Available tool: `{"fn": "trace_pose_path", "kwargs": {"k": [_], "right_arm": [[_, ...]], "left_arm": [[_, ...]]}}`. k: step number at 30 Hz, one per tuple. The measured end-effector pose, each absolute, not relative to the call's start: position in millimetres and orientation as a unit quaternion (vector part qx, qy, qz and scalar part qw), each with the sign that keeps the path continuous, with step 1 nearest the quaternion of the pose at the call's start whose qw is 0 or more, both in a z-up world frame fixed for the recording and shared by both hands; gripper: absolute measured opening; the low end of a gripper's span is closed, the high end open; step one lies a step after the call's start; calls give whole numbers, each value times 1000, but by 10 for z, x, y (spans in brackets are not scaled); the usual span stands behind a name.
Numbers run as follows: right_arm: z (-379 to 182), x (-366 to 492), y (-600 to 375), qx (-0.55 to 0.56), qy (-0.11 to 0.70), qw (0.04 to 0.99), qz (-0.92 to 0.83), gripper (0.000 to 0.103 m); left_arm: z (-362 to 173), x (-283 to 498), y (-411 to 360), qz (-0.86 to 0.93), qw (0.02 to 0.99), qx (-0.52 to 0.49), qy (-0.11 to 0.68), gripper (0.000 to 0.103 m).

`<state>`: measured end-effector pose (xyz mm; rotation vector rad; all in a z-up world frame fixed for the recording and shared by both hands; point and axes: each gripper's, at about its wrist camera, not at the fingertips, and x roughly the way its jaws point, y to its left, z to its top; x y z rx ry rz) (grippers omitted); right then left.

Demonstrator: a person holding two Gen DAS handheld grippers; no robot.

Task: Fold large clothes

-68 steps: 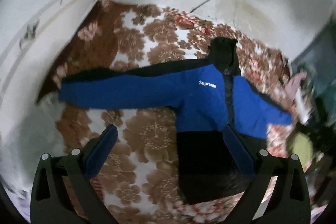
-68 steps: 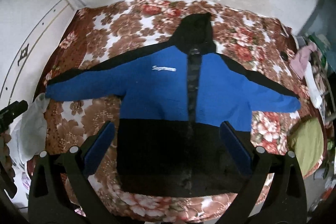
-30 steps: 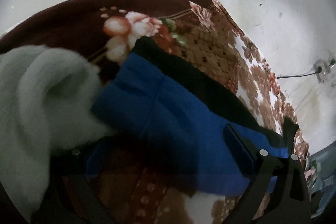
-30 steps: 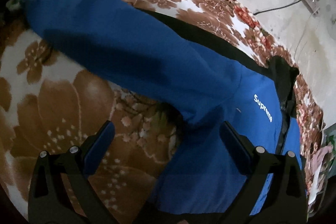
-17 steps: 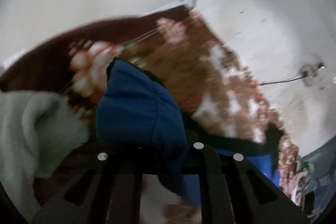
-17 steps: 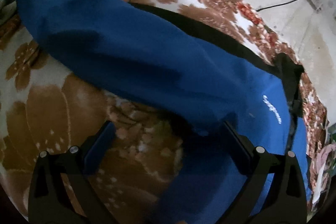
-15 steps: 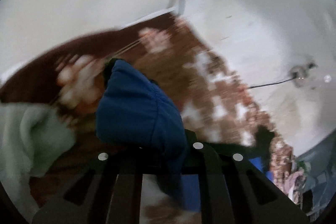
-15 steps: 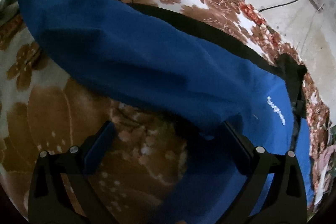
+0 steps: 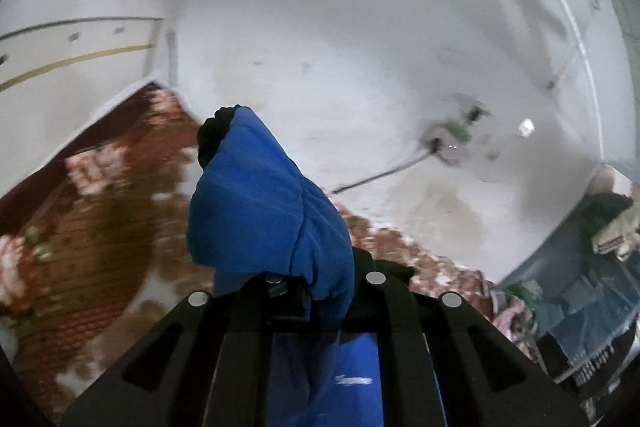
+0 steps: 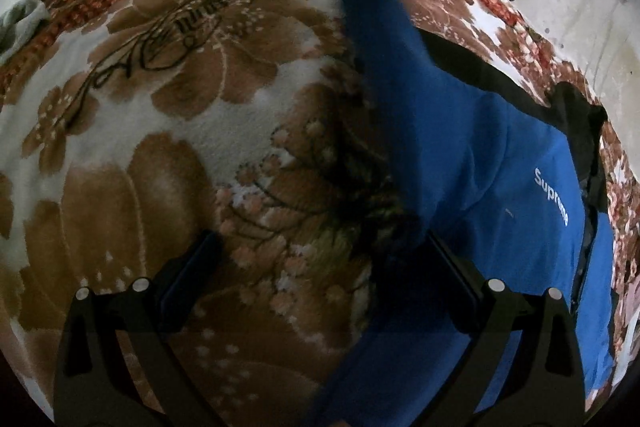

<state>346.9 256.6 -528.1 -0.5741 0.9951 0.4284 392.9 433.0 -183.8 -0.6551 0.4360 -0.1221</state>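
pinching the blue sleeve (image 9: 264,211), your left gripper (image 9: 320,291) faces the wall; only your right gripper (image 10: 320,267), fingers spread, shows the jacket (image 10: 520,195) on the blanket (image 10: 160,147).

Black gripper frames (image 10: 316,267) with silver screws, blue-padded fingers (image 10: 188,267).

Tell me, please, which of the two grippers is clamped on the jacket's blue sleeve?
The left gripper: its jaws are shut on the sleeve, lifted off the floral blanket. The right gripper stands open and empty beside the jacket.
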Motion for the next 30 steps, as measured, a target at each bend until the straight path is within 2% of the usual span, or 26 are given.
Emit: {"fn": "trace_pose_path", "kwargs": {"k": [7, 14, 18, 20, 22, 27, 30], "right_arm": [[-5280, 3485, 2532, -260, 466, 820, 207, 99], [-5233, 3573, 2463, -242, 478, 811, 234, 99], [-5206, 3612, 2362, -220, 486, 804, 264, 99], [-5225, 3611, 2292, -216, 486, 800, 278, 99], [-5262, 3621, 2199, -203, 494, 792, 295, 99], [-5276, 3648, 2124, -180, 495, 793, 307, 100], [-5272, 3645, 2132, -181, 499, 793, 301, 100]], "left_arm": [[-1465, 4561, 3081, -144, 922, -270, 237, 7], [-1686, 5076, 1495, -225, 901, -234, 287, 7], [-2142, 5284, 441, -252, 891, -180, 332, 7], [-2575, 5410, -171, -261, 886, -126, 361, 7], [-3089, 5531, -614, -271, 861, -117, 414, 7], [-3972, 5508, -1386, -279, 818, -89, 495, 7], [-4312, 5367, -1734, -274, 804, -40, 527, 7]]}}
